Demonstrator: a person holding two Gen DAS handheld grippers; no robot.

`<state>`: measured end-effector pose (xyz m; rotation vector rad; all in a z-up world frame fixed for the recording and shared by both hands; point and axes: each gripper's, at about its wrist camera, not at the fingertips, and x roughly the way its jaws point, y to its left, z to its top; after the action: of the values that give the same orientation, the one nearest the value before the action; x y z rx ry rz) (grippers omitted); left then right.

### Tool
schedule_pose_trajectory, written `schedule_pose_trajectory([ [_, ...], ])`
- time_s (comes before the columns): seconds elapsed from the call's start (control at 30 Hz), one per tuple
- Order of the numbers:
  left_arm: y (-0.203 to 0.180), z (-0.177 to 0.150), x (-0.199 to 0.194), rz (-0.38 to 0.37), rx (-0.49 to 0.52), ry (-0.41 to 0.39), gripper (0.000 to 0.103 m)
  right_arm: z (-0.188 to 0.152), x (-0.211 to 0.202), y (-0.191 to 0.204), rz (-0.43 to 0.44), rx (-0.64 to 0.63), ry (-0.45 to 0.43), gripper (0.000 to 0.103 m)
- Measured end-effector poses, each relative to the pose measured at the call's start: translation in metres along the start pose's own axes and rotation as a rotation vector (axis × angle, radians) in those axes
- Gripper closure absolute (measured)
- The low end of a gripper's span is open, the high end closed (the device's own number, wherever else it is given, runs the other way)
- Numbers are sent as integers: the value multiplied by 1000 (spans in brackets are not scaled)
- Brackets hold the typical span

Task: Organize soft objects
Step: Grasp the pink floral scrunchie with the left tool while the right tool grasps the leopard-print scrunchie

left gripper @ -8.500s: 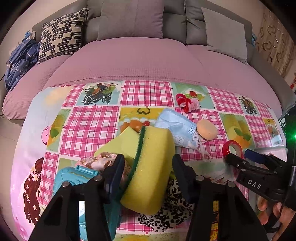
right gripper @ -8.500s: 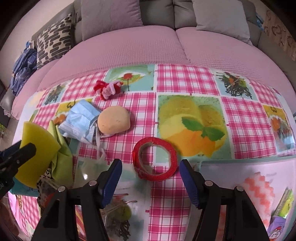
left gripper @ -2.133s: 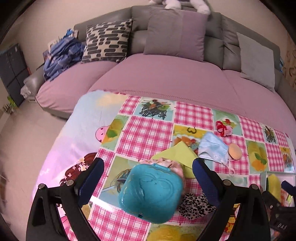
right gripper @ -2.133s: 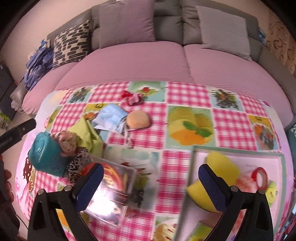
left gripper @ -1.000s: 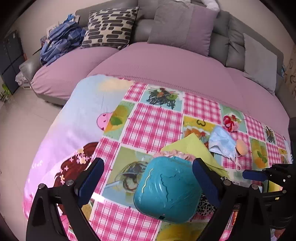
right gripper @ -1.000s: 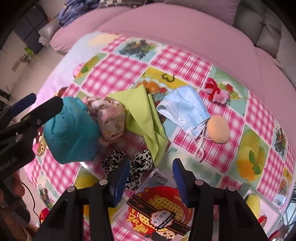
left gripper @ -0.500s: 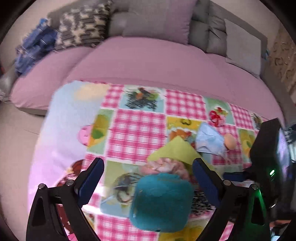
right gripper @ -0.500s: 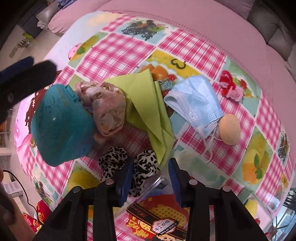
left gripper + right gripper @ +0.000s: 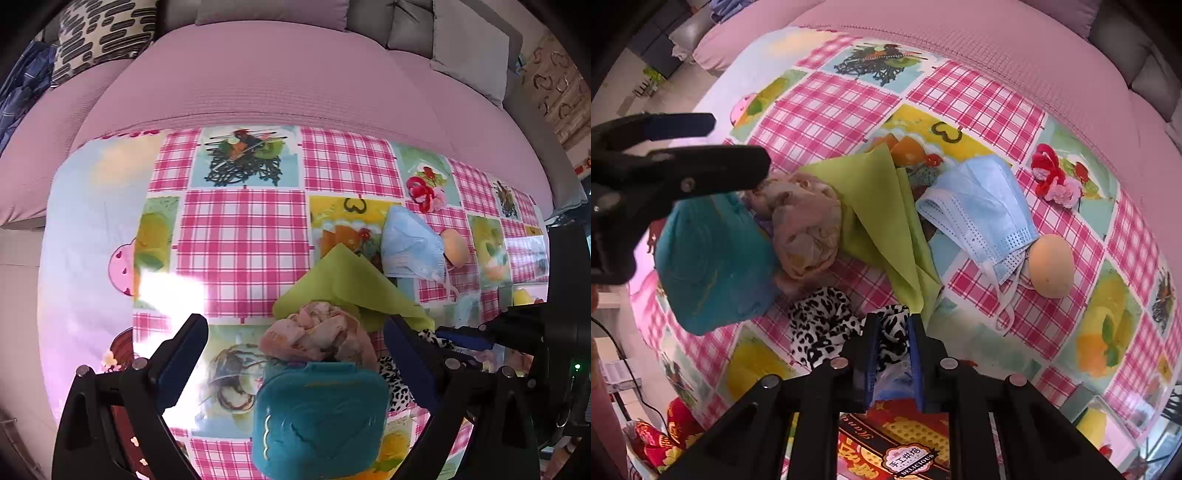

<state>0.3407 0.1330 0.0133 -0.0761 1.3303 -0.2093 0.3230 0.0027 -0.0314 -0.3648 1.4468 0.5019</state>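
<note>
right gripper point(image 9: 892, 328): jaws closing, leopard scrunchie point(image 9: 827, 317) pinched between the pads | left gripper point(image 9: 295, 350): jaws held wide apart, nothing gripped, teal case point(image 9: 319, 417) and pink cloth point(image 9: 317, 336) seen between them | green cloth point(image 9: 886, 214), mask point(image 9: 982, 206) and sponge point(image 9: 1051, 266) laid beyond on checked tablecloth point(image 9: 827, 110)

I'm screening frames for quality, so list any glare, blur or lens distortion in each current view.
Left wrist view: a blown-out white glare patch washes out the tablecloth near the left gripper; strong fisheye bending curves the sofa; otherwise sharp. Right wrist view: no glare on the cloth, the leopard-print fabric is crisp, the same barrel distortion, and dark vignetting in the corners.
</note>
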Motion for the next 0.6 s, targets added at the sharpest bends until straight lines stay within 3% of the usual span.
schedule_pose_trajectory([
  [0.17,-13,5,16,-3,63,71,9,1,-3,-6,31,4,-17,91],
  [0.27,-13,7,24,-9,60,107,22,-2,-14,-15,71,19,-40,91],
  [0.53,-26,10,40,-11,104,204,24,-12,-42,-37,111,47,-101,92],
  [0.6,-32,11,46,-7,121,236,35,-12,-48,-40,118,46,-108,92],
])
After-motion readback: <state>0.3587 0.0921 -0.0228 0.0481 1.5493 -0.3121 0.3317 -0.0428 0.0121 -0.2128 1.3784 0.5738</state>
